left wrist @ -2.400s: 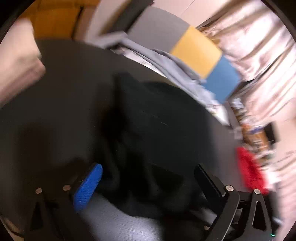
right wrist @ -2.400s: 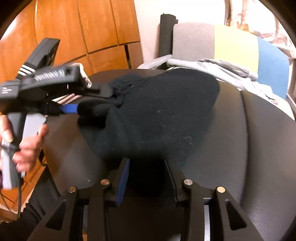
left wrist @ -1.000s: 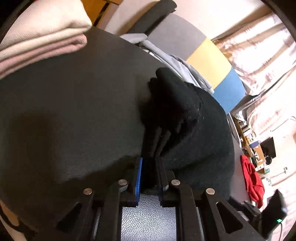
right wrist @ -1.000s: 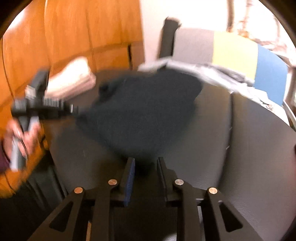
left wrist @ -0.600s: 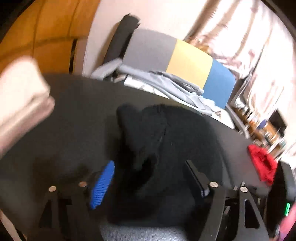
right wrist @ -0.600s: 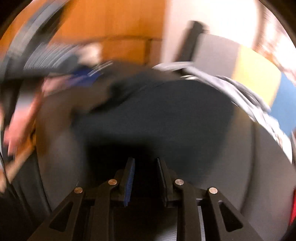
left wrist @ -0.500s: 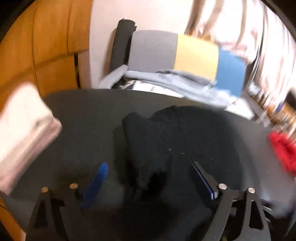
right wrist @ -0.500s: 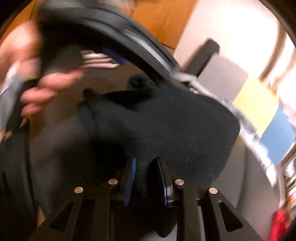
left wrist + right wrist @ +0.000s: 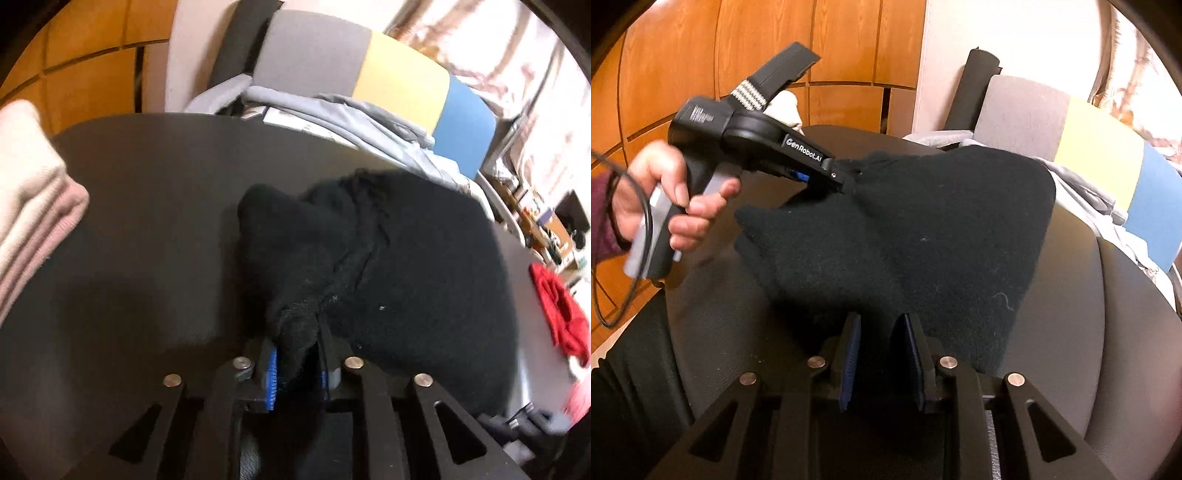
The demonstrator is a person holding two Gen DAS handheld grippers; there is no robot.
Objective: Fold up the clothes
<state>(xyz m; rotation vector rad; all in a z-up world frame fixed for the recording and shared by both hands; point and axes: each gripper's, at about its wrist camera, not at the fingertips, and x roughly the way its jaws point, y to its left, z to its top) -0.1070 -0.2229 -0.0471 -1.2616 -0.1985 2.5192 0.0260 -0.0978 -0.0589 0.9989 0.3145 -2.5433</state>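
Note:
A black fleece garment (image 9: 424, 258) lies bunched on a round black table (image 9: 147, 184). My left gripper (image 9: 295, 354) is shut on a raised fold at the garment's near edge. In the right wrist view the same garment (image 9: 923, 240) spreads across the table (image 9: 1126, 332), and my right gripper (image 9: 881, 350) is shut on its near hem. At the garment's far left corner, a hand (image 9: 676, 199) holds the left gripper (image 9: 840, 182), which pinches the cloth and lifts it slightly.
A stack of folded cream and pink clothes (image 9: 29, 206) sits at the table's left edge. Behind the table stands a grey, yellow and blue chair (image 9: 369, 74) with a grey garment (image 9: 332, 110) draped on it. A red cloth (image 9: 557, 310) lies off to the right. Wood panelling (image 9: 701, 55) lines the left wall.
Half a second ago my left gripper hung open over the garment; now it is shut on a fold. My right gripper has kept its hold on the hem.

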